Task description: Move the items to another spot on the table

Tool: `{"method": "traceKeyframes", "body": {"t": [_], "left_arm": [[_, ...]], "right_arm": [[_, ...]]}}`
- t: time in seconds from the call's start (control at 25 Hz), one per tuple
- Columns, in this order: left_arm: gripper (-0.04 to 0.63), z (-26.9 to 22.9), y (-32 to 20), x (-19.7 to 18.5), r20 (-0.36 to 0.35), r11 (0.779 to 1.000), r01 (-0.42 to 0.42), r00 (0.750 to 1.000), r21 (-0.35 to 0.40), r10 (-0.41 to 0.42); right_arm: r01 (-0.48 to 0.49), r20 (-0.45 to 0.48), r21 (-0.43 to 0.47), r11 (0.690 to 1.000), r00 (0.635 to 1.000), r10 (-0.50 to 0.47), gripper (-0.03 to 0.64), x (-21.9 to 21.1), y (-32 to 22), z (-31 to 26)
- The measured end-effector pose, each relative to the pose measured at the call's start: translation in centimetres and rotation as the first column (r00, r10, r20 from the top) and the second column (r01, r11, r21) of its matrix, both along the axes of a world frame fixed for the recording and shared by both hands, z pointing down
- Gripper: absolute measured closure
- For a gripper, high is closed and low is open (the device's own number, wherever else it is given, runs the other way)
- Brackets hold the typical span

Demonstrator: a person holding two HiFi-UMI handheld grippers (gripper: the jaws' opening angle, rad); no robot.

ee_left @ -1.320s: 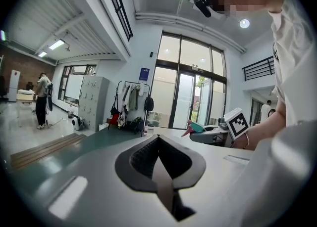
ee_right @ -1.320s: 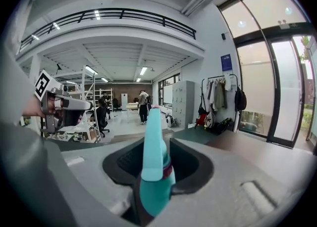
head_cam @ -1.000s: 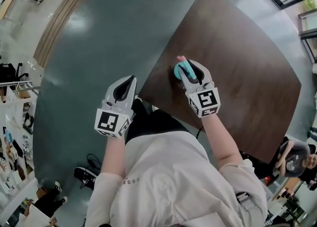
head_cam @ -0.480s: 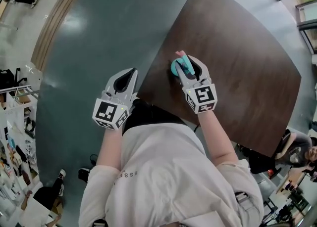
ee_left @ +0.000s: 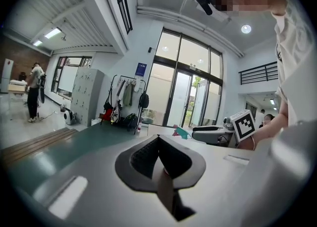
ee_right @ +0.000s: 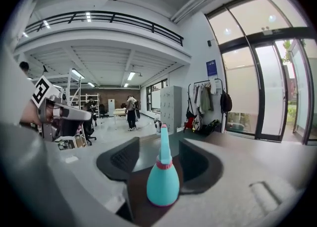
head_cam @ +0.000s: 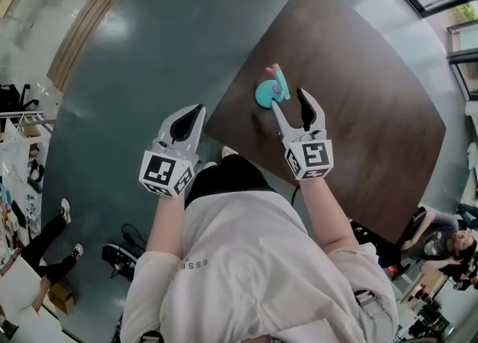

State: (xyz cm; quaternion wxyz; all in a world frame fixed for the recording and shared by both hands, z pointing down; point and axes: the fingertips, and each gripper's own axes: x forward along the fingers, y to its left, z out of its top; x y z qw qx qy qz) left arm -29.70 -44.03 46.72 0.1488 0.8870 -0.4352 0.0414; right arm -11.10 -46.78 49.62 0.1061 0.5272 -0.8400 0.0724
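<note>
Brown table's (head_cam: 358,95) near edge vanishes under right forearm (head_cam: 321,211).

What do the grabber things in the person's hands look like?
The left gripper and right gripper are light grey, with two pointed fingers lined in black ribbed pads. Each carries a white cube with black square markers. The person wears a white short-sleeved T-shirt. The right one's fingers have just been opening, with nothing clamped between them.
</note>
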Motion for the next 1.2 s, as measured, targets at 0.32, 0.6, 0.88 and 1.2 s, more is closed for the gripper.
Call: {"method": "traceKeyframes", "body": {"t": [0.32,0.6,0.88,1.2], "left_arm": [[0.578,-1.1,5.2,0.0,-0.023,0.999,-0.027,0.999,0.031,0.027],[0.578,-2.1,13.4,1.5,-0.048,0.993,-0.102,0.993,0.068,0.105],[0.578,-2.6,22.4,6.6,-0.062,0.954,-0.291,0.954,0.067,0.295],[0.578,-2.6,30.1,14.3,-0.052,0.896,-0.441,0.894,0.055,0.444]], "right_arm": [[-0.054,-0.023,0.036,0.998,0.998,0.054,0.624,1.5,6.3,-1.3],[-0.141,-0.047,0.030,0.989,0.989,0.143,0.624,2.5,16.5,-1.3],[-0.296,-0.032,0.038,0.954,0.954,0.297,0.624,4.7,27.5,-2.6],[-0.427,-0.020,0.023,0.904,0.904,0.427,0.625,12.1,37.3,-2.8]]}}
